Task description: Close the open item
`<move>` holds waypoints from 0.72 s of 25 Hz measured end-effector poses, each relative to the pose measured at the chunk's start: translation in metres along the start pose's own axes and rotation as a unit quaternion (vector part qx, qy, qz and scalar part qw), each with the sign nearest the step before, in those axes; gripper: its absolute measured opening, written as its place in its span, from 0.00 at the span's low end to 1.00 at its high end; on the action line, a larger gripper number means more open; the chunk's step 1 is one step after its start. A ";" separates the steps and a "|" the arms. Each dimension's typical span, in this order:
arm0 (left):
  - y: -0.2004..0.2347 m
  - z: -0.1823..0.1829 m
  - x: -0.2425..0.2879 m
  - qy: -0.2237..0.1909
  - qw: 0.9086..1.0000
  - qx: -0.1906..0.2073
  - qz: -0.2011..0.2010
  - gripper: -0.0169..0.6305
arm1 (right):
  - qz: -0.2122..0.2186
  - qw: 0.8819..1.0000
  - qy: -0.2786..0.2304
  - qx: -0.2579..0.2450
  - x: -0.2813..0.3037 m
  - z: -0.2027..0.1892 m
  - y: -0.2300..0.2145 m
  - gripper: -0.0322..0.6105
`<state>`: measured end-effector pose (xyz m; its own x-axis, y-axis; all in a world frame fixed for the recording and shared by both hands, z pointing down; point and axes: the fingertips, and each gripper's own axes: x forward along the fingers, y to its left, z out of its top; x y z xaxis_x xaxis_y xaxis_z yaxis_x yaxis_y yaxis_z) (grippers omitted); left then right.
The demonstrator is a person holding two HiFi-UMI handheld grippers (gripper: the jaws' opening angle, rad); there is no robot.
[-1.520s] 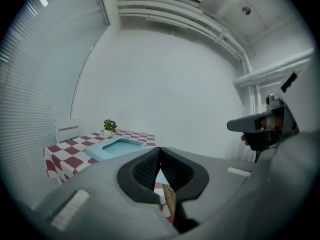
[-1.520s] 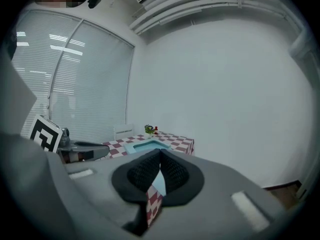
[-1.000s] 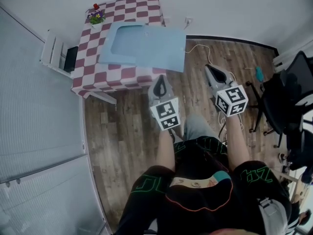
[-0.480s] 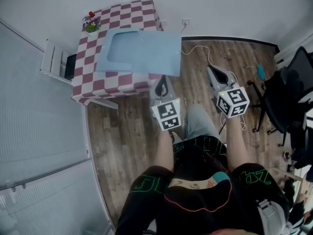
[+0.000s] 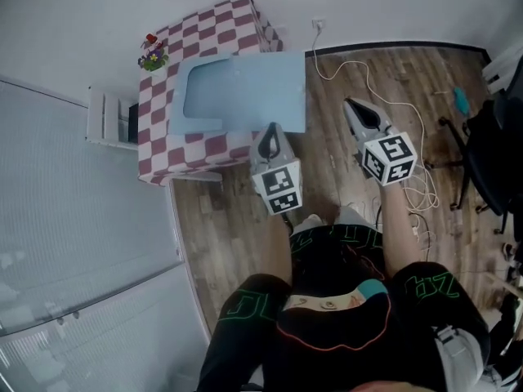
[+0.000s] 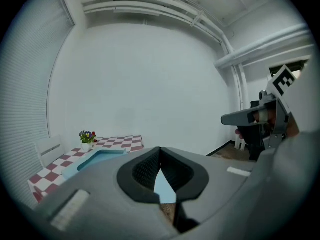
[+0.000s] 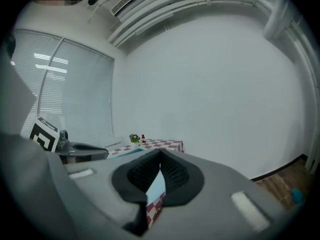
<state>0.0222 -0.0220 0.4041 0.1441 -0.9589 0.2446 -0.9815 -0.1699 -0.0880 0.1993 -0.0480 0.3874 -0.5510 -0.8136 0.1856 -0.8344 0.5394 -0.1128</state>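
A light blue open item (image 5: 245,96) lies flat on the red-and-white checked table (image 5: 204,35), a shallow tray part at its left and a wide flap that overhangs the table's right edge. My left gripper (image 5: 270,129) is shut and empty, its tip just before the item's near edge; the left gripper view shows the item (image 6: 100,156) ahead past the closed jaws (image 6: 160,151). My right gripper (image 5: 351,104) is shut and empty over the wooden floor, to the right of the table. In the right gripper view, table and item (image 7: 157,186) show beyond its jaws (image 7: 160,156).
A small flower pot (image 5: 153,55) stands at the table's far left corner. A white cable (image 5: 368,72) runs over the floor from a wall socket (image 5: 317,24). A white rack (image 5: 110,121) stands left of the table, a black office chair (image 5: 498,153) at the right, and a blind-covered glass wall (image 5: 73,243) at the left.
The person has come closer to the table and both grippers have moved forward. The left gripper's tip now reaches the blue item's near edge. Both jaws stay shut.
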 end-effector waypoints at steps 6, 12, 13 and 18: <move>-0.039 0.018 0.025 0.002 1.000 0.011 -0.004 0.04 | -0.001 1.000 -0.014 0.011 0.001 0.016 -0.053 0.05; -0.065 0.030 0.036 0.006 1.000 0.022 0.012 0.04 | 0.027 0.999 -0.024 0.001 0.003 0.033 -0.076 0.05; -0.067 0.031 0.036 0.006 1.000 0.021 0.017 0.04 | 0.033 0.999 -0.024 0.000 0.003 0.035 -0.077 0.05; -0.073 0.029 0.035 0.014 0.999 0.015 0.045 0.04 | 0.061 0.998 -0.030 -0.008 0.004 0.040 -0.081 0.05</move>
<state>0.1020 -0.0500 0.3913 0.0513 -0.9637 0.2621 -0.9861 -0.0904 -0.1395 0.2644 -0.1036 0.3579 -0.6490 -0.7524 0.1128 -0.7606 0.6388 -0.1155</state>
